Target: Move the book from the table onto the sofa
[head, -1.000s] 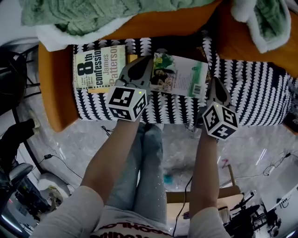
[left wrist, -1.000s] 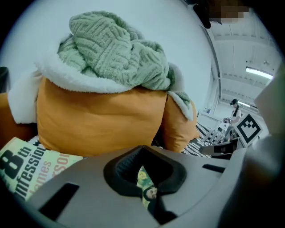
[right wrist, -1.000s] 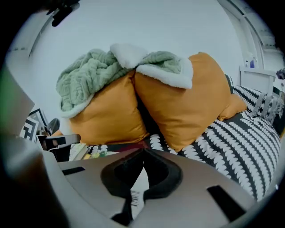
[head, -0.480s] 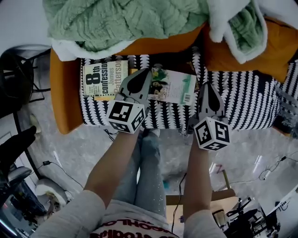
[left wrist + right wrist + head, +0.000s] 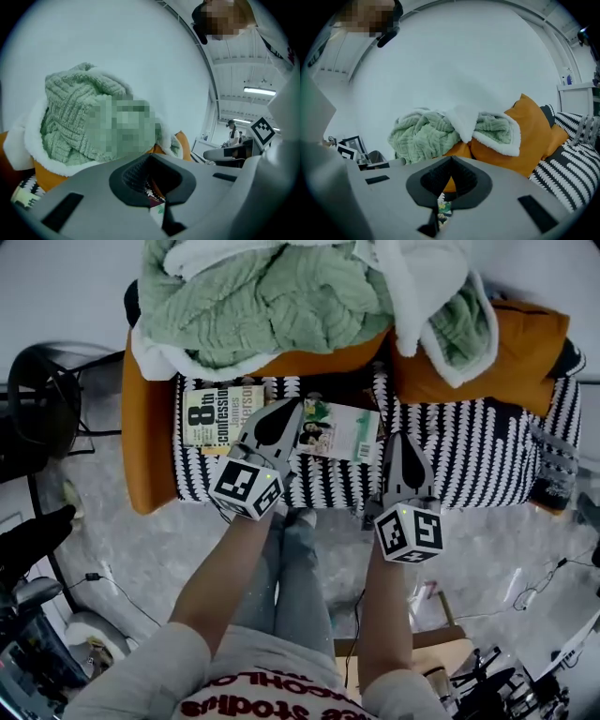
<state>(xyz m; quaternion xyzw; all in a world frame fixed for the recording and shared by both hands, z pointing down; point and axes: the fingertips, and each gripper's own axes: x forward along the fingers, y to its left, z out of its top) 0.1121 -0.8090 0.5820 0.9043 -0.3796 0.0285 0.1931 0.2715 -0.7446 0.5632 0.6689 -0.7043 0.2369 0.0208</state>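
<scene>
book (image 5: 222,415) reading "8th confession" on striped sofa (image 5: 469,457), left gripper (image 5: 291,407) and right gripper (image 5: 399,439) fingers closed, empty

Light is flat and cool in my head view, rather dim, with only faint shadows and a dull sheen on the floor (image 5: 159,521); straight lines bow toward the edges. Both gripper views sit in a black round vignette, the white wall (image 5: 464,65) bright and curved. A ceiling strip light (image 5: 259,91) glares. My right gripper (image 5: 451,161), close to the lens, looks soft
</scene>
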